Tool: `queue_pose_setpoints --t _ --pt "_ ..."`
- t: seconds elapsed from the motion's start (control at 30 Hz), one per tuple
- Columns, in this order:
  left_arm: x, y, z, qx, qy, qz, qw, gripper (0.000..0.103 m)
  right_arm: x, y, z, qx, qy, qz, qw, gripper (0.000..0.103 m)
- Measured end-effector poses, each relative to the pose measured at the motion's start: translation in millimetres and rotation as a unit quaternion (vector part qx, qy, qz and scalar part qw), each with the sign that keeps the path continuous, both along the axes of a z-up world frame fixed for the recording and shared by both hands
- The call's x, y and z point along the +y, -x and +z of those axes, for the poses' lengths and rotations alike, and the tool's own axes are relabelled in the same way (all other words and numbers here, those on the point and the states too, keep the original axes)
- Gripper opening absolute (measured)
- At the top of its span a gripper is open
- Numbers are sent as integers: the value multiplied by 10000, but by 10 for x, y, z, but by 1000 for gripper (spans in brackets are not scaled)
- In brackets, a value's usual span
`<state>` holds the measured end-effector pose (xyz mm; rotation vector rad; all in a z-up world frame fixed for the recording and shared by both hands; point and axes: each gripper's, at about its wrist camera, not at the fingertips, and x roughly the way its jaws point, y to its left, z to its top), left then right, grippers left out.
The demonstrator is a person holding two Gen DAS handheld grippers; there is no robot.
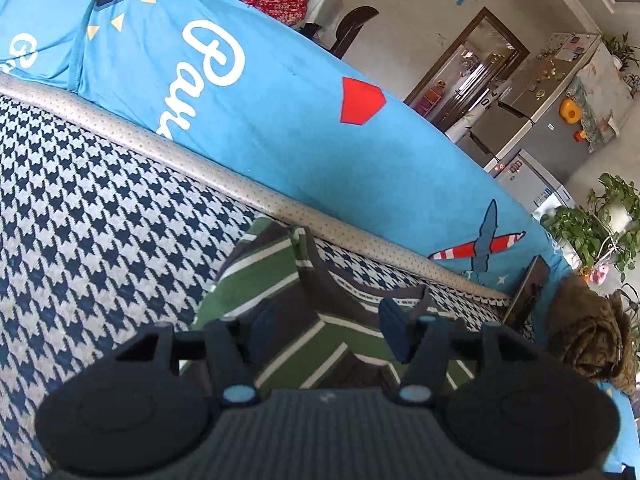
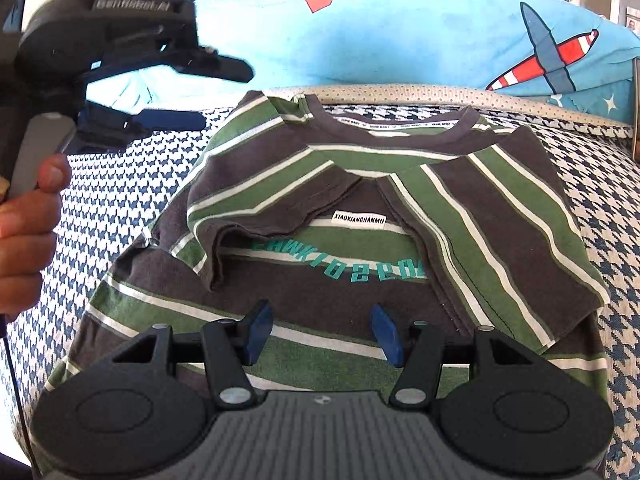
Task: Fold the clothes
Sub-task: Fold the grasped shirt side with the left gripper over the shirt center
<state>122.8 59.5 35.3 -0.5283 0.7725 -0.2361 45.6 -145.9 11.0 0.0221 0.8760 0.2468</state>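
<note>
Houndstooth blue-and-white cover (image 2: 624, 240) on a sofa seat, blue cartoon-print cushion (image 2: 400, 36) along the back, fridge and plants off to the side. One striped T-shirt (image 2: 500, 216) lies flat on the seat, collar (image 2: 400, 126) toward the backrest, hem toward you. Both sleeves and side panels are already folded in over the chest, so it reads as a narrow column with its long axis running straight away from your right gripper (image 2: 322, 334).

Right gripper: fingers apart, holding nothing, hovering over the hem end, centred on the shirt. Left gripper (image 2: 168, 92): out at the shirt's left shoulder, above the cover, fingers apart, empty; your hand (image 2: 28, 216) is on its handle.

Right is nearer the hem, left nearer the collar. My read: what's left is the lengthwise fold, hem to collar, so the hem edge is the grab line.

Count: one shirt, two grippers, one brown bundle (image 1: 592, 340) at the sofa's far end, could be another garment, can't tell.
</note>
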Motion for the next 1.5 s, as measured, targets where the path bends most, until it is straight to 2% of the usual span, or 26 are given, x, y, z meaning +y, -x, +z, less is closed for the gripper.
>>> queue_pose_setpoints --t 0.23,0.4,0.47,0.5,0.6,0.63,0.67,0.8,0.93,1.0,1.07,1.13,1.33,1.5 --pt "173 -17 -129 316 -160 304 9989 55 9 -12 82 -343 -938 279 9946 54" --pt "205 -14 -161 385 -279 336 9983 56 184 -52 28 -489 -1034 560 9919 54" --pt "220 -17 -172 403 -305 357 9981 57 240 -78 -15 -499 -1043 611 9914 51" --pt "229 -19 -175 408 -325 374 9979 57 255 -104 -51 -455 -1044 589 9917 49" --pt "260 -28 -185 435 -369 443 9974 58 261 -188 -168 -214 -1227 454 9912 29" --pt "270 -30 -190 451 -381 474 9971 62 253 -216 -207 -125 -1332 395 9902 19" --pt "275 -32 -195 459 -399 490 9969 65 243 -234 -234 -65 -1435 344 9890 15" --pt "282 -38 -208 477 -484 527 9963 67 197 -275 -280 155 -1812 209 9831 8" --pt "275 -45 -229 516 -589 554 9954 67 118 -264 -271 673 -2504 111 9657 5" --pt "271 -49 -240 537 -642 568 9949 67 101 -264 -277 884 -2650 63 9602 5" --pt "245 -53 -264 556 -731 550 9943 71 108 -265 -309 1089 -2517 -11 9617 5" --pt "211 -58 -284 561 -822 534 9936 73 131 -257 -310 1093 -2401 65 9646 5" --pt "140 -134 -311 462 -907 533 9934 73 297 -149 -146 579 -1551 498 9849 7" --pt "83 -199 -331 375 -969 534 9931 73 343 -72 -84 317 -1221 718 9894 7"
